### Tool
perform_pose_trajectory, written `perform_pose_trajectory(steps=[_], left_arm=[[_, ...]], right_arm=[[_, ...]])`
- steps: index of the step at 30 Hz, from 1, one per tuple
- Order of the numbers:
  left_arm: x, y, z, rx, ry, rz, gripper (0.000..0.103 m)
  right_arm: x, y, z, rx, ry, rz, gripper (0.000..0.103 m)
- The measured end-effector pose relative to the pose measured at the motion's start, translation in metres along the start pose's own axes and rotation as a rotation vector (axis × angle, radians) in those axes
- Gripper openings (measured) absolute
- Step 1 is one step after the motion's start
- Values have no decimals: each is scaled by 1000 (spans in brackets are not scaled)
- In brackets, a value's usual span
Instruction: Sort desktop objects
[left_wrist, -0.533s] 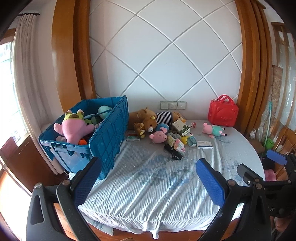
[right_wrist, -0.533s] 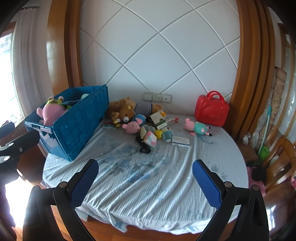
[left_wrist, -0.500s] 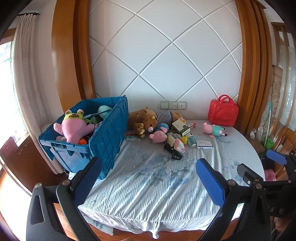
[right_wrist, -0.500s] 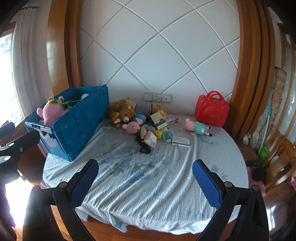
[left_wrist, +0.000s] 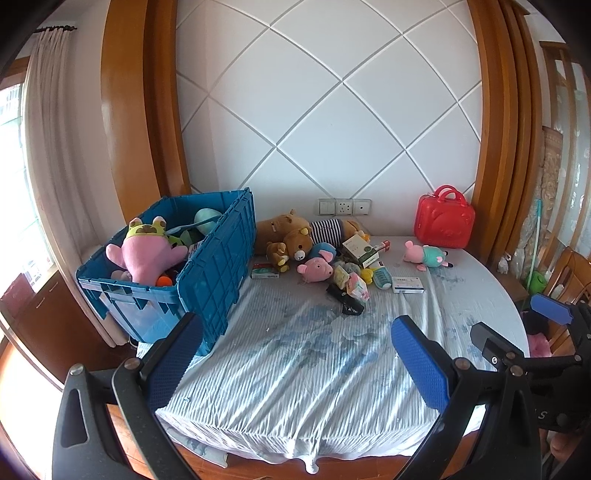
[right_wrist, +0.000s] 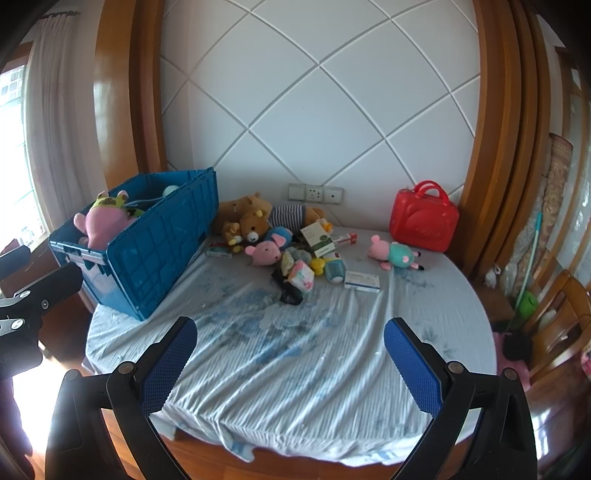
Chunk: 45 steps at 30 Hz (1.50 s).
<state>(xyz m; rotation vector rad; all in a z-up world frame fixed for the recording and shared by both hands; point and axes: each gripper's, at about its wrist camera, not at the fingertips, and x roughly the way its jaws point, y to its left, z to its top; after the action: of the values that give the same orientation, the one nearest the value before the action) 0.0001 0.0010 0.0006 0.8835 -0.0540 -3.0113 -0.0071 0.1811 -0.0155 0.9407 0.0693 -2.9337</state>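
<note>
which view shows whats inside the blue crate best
Left wrist: it looks down into the crate, showing the pink plush and toys beneath. Right wrist mostly sees the crate's outer wall, plush peeking over.

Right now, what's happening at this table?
A person holds a gripper in each hand over the near edge of a cloth-covered table. The left gripper and right gripper are both open and empty, touching nothing. A blue crate at the left already holds plush toys, including a pink plush. A pile of toys and small boxes sits unsorted near the wall, and a red case stands at the right. No grasp has begun.
</note>
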Motion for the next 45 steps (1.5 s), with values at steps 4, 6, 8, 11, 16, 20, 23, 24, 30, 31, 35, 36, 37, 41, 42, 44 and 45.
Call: perform_pose_trajectory(steps=[4, 6, 8, 11, 16, 20, 23, 24, 30, 31, 35, 36, 37, 41, 42, 44, 45], left_arm=[[2, 0, -2, -1, 3, 1, 103], [2, 2, -1, 0, 1, -1, 103], [2, 0, -2, 1, 1, 2, 103], [2, -1, -2, 2, 0, 3, 103], [2, -1, -1, 2, 0, 3, 103], [4, -2, 0, 2, 2, 5, 103], [6, -3, 0, 5, 4, 4, 103], [7, -3, 0, 6, 5, 4, 103], [15, -7, 0, 3, 11, 12, 103], [16, -7, -1, 2, 12, 14, 103], [24, -9, 0, -4, 19, 20, 103], [27, -10, 1, -3, 20, 19, 103], [31, -11, 2, 0, 20, 19, 103], [54, -14, 5, 13, 37, 7, 103], [61, -14, 5, 12, 42, 1, 103], [77, -14, 7, 8, 53, -13, 103], [87, -13, 8, 5, 60, -23, 103]], right_arm=[[1, 0, 0, 1, 1, 0, 102], [1, 0, 0, 2, 1, 0, 102], [2, 0, 0, 2, 1, 0, 102], [3, 0, 2, 2, 2, 0, 102], [4, -1, 3, 1, 3, 0, 102], [6, 0, 3, 0, 5, 2, 102], [9, -2, 4, -2, 7, 4, 102], [10, -2, 4, -2, 8, 5, 102], [16, -6, 6, -5, 12, 10, 102], [17, -6, 7, -6, 13, 11, 102], [27, -12, 8, -11, 16, 16, 102], [29, -13, 8, -13, 16, 17, 102], [32, -14, 9, -15, 17, 18, 102], [47, -22, 12, -11, 25, 18, 102], [53, -24, 13, -11, 26, 18, 102], [63, -26, 15, -15, 32, 11, 102], [71, -28, 16, -14, 38, 8, 102]])
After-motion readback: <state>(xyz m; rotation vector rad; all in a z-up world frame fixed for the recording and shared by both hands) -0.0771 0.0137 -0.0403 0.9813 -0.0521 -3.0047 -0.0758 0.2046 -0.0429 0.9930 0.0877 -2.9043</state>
